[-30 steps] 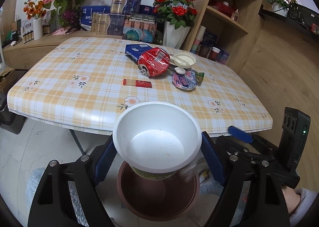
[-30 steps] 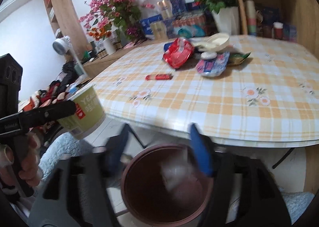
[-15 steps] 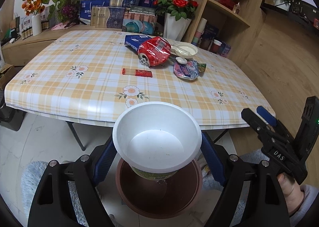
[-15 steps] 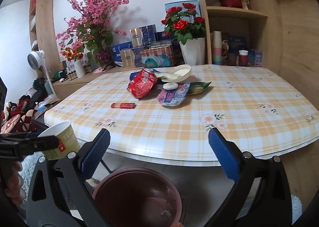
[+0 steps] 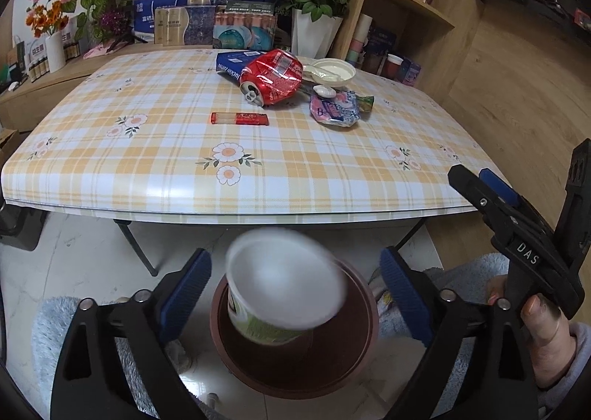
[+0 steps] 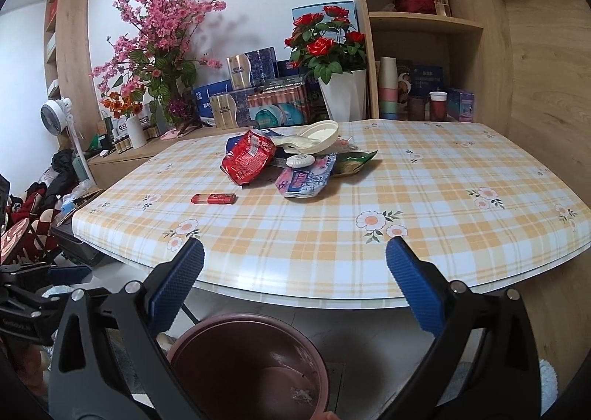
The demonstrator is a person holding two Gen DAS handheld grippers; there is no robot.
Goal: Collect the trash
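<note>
From your left wrist view, your left gripper had just been opening, and its blue pads stood clear of the blurred white cup, which hung tilted between them above the brown bin on the floor. Your right gripper showed beside the table's near right corner.

From your right wrist view, your right gripper had opened wide too, nothing between its pads. On the table, toward the far edge, lay the crushed red can, wrappers and a white dish; a red lighter lay apart.
</note>
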